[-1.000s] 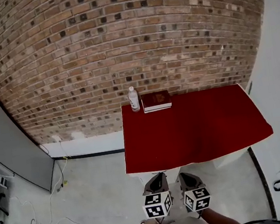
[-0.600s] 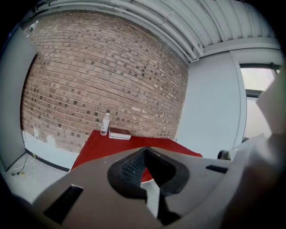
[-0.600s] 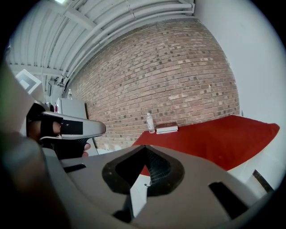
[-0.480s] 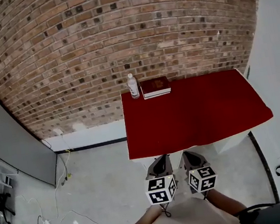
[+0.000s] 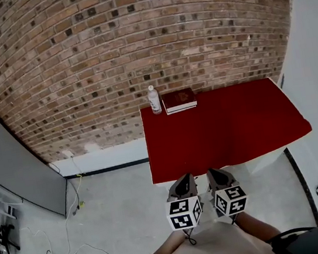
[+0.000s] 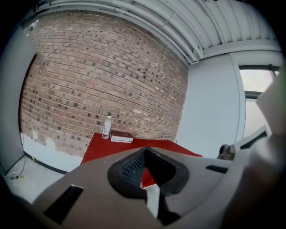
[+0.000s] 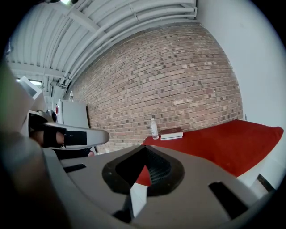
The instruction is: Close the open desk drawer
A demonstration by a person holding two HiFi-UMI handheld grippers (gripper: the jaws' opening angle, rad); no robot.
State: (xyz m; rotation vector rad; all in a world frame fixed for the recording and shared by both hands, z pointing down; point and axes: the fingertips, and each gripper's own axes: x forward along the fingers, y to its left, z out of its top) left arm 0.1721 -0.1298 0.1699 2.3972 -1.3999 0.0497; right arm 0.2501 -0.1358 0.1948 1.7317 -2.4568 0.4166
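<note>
Fingers [image 6: 94,179] of the left gripper [image 5: 183,180] and right gripper [image 5: 216,173] are closed, empty, just short of the red bench [image 5: 225,137] near edge. The drawer cannot be made out beneath that edge.

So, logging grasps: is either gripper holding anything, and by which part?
Nothing is held. The left gripper and right gripper both have jaws together, empty.

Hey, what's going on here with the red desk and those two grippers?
A person holds the left gripper and the right gripper side by side, close to the body, just short of the near edge of the red-covered desk. Both have their jaws together and hold nothing. A water bottle and a book sit at the desk's far left corner by the brick wall. No drawer shows in any view.
</note>
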